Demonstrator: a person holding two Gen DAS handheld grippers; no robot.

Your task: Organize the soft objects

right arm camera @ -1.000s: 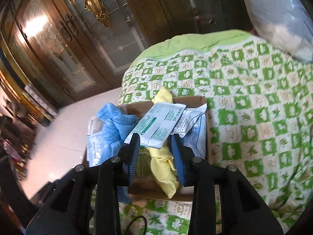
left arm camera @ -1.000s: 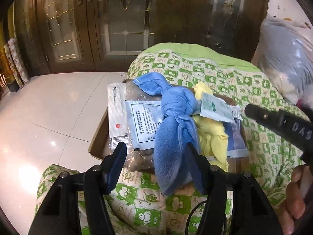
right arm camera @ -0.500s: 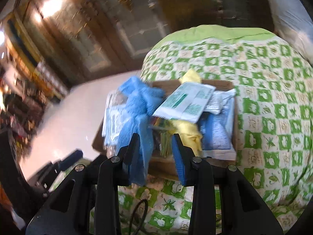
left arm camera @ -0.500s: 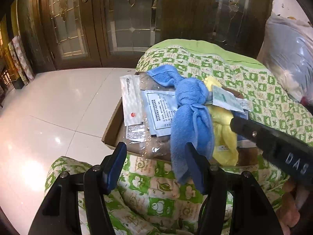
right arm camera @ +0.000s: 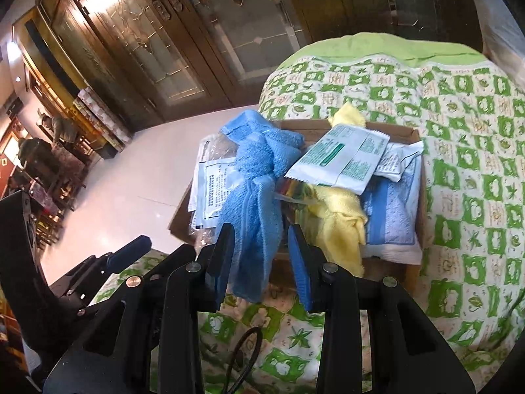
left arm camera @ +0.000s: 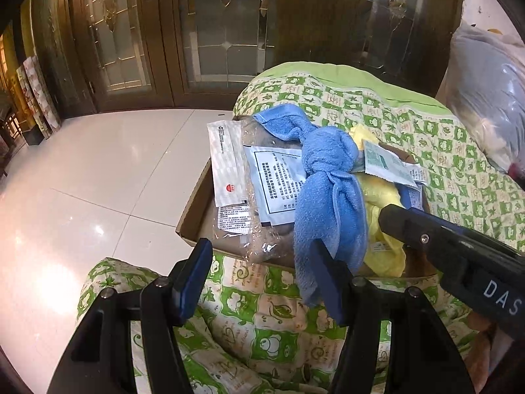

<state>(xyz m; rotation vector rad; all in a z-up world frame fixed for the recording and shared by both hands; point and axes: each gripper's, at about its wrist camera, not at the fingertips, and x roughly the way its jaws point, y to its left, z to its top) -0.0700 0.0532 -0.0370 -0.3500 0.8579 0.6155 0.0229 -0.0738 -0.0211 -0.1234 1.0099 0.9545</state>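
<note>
A knotted blue towel [left arm camera: 328, 190] lies in a shallow cardboard box [left arm camera: 193, 210] on a green-patterned quilt [left arm camera: 443, 151], its tail hanging over the box's front edge. Beside it is a yellow towel [left arm camera: 377, 197]. My left gripper [left arm camera: 261, 262] is open just short of the box, its right finger in front of the tail. In the right wrist view the blue towel [right arm camera: 259, 197] shows between the fingers of my right gripper [right arm camera: 259, 249], whose pads do not press it. The right gripper [left arm camera: 459, 249] reaches in over the yellow towel [right arm camera: 338, 216].
Several packets share the box [right arm camera: 393, 129]: a white-green sachet [right arm camera: 341, 161], a blue pack [right arm camera: 390, 210] and white printed pouches [left arm camera: 279, 184]. A clear plastic bag [left arm camera: 485, 98] lies at the far right. White tiled floor [left arm camera: 98, 180] and wooden glass doors [left arm camera: 213, 32] lie beyond.
My right gripper has swung left, from framing the yellow towel to framing the blue towel's tail, and reaches further into the left wrist view. The left gripper has barely moved.
</note>
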